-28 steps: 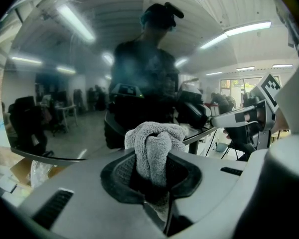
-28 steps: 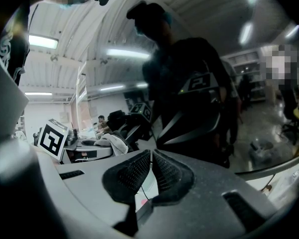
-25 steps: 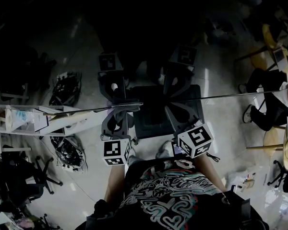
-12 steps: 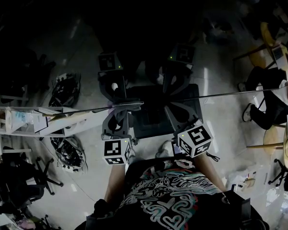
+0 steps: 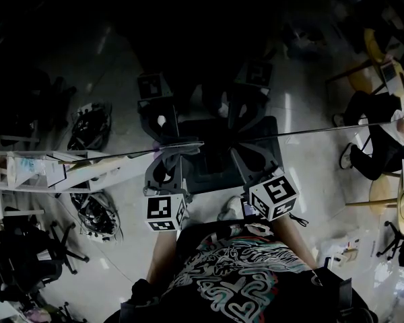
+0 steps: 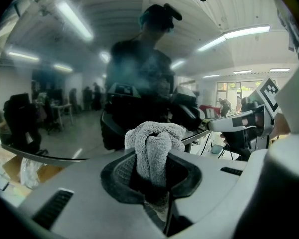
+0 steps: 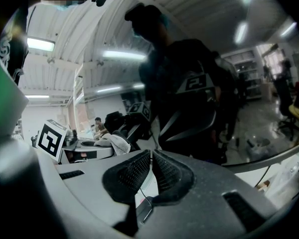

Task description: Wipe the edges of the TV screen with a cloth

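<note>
Centrally, both arms reach forward to the TV screen [image 5: 310,66], the left gripper [image 6: 149,168] clamping a bunched grey cloth [image 6: 152,143] and the right gripper [image 7: 150,171] closed on nothing.

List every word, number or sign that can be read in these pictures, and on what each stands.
No text is readable.
Left cube, on the left hand-held gripper: a black-and-white square marker, no letters.
Right cube, on the right hand-held gripper: likewise only a marker.
Person's shirt: curled light print, not readable as words.
White rack: any print is too small and dark.
</note>
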{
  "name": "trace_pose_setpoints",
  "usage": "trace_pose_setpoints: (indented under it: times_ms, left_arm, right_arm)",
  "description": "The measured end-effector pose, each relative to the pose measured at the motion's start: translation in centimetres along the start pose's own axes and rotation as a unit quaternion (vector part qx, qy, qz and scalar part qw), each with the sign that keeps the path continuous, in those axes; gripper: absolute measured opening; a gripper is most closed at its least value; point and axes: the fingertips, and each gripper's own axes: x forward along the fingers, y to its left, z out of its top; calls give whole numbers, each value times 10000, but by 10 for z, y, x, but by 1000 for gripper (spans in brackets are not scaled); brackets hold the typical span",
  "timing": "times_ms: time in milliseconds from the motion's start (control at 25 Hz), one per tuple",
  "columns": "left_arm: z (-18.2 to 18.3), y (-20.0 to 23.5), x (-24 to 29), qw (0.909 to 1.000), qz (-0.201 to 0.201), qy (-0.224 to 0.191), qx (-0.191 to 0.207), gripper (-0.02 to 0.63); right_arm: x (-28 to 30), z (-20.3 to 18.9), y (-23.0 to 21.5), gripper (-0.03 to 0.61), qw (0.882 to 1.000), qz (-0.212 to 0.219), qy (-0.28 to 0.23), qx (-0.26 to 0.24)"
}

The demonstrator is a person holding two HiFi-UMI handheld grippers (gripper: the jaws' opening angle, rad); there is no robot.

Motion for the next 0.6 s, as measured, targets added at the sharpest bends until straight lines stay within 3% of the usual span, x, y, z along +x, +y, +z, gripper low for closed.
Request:
trace_pose_setpoints:
  times_ms: [600]
  left_arm:
    - [9,-41,11,9995,-297,0,66,77]
  right_arm:
    - [-23,1,-22,35,9998,-136,-71,114]
